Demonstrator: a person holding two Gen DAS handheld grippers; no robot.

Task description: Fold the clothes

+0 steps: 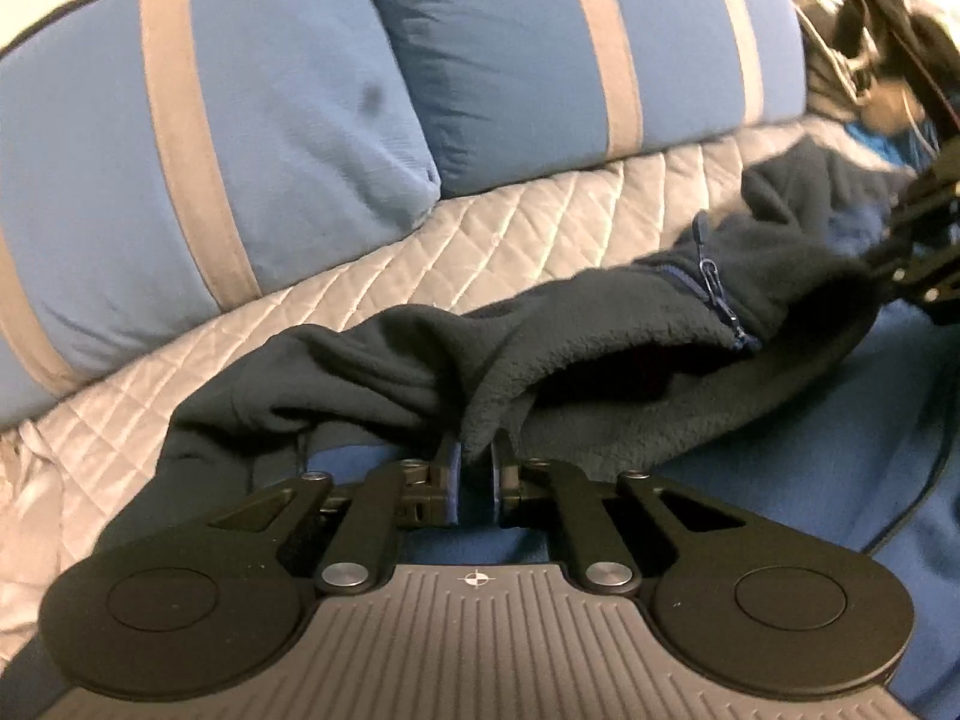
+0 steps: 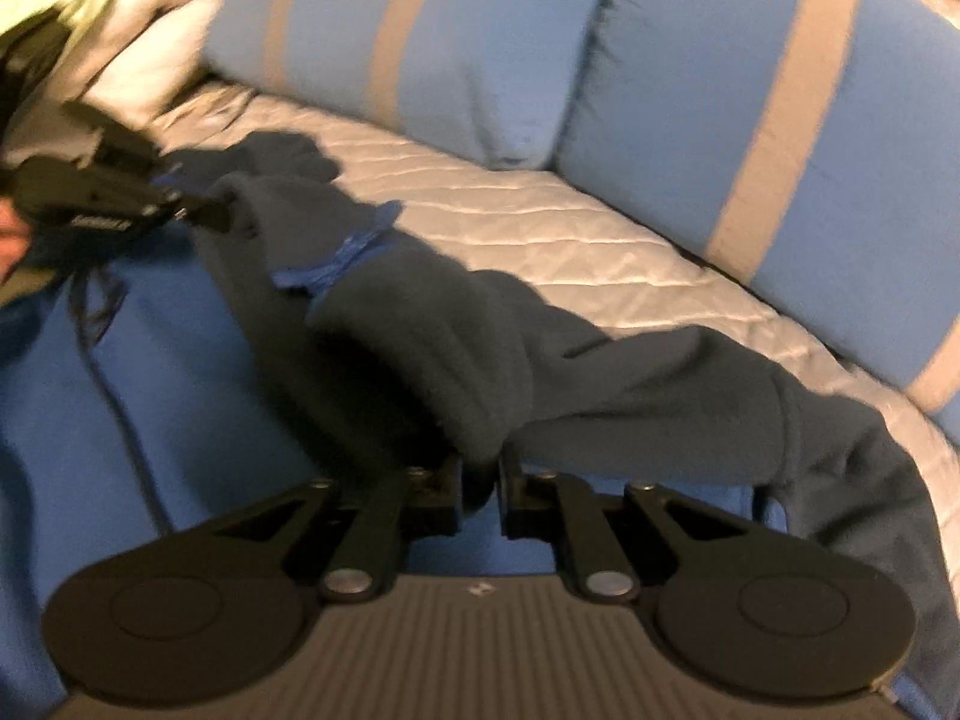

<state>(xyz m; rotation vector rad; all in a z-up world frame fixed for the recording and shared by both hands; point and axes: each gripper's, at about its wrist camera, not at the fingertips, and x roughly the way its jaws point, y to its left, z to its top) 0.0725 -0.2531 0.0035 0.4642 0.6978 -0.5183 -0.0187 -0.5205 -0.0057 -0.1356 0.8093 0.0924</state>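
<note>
**Fleece strung out between two pinches**

The dark fleece garment (image 1: 600,360) hangs stretched sideways, its long axis running from one gripper to the other, above the quilted bedcover (image 1: 420,252) and in front of the blue striped pillows (image 1: 270,120). The left gripper (image 1: 477,480) has its jaws pinching an edge of the fleece; the right gripper (image 2: 480,480) pinches the far edge likewise. A zipper (image 1: 714,288) sits nearer the right side. Neither hand is nearer: each holds its own end, so the fold likely turns on that taut line.
</note>
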